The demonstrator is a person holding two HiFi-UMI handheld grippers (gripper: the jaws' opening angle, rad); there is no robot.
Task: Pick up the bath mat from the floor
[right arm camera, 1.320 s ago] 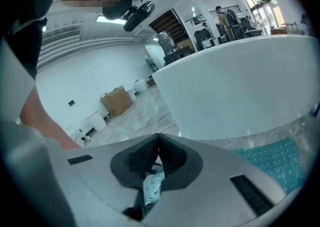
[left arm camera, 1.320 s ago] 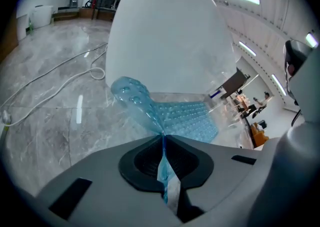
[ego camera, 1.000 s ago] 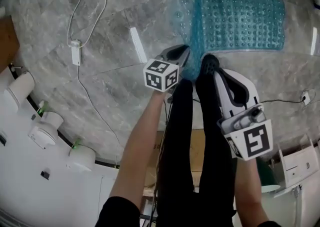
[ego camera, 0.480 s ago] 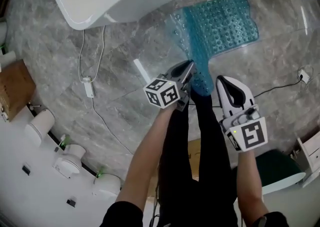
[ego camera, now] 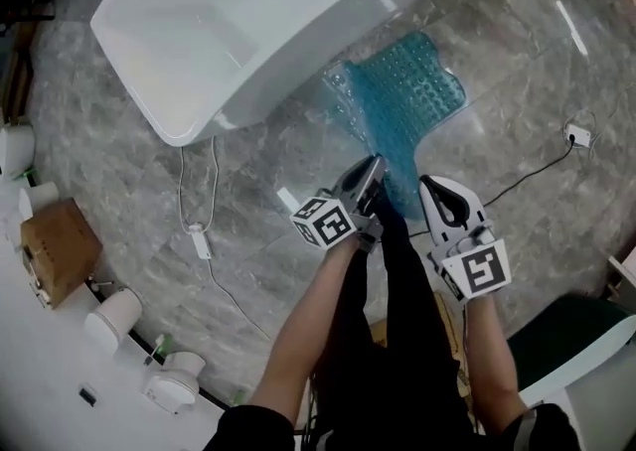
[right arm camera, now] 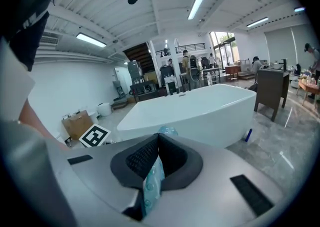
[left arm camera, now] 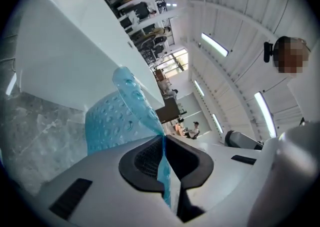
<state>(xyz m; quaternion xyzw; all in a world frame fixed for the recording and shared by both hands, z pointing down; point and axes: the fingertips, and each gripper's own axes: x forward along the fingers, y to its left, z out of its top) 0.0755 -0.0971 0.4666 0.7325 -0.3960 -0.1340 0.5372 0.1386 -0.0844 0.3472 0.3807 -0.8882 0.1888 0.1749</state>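
I'm pinching the near edge of the blue bath mat (ego camera: 402,96) in my left gripper (ego camera: 370,169), jaws nearly closed on it, right gripper (ego camera: 429,191) clamping it likewise, far end lying on the floor (ego camera: 248,191) beside the bathtub (ego camera: 248,32)

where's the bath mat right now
In the head view the blue bath mat is just right of centre, stretching from beside the white bathtub down to the left gripper and right gripper, both shut on its near edge.
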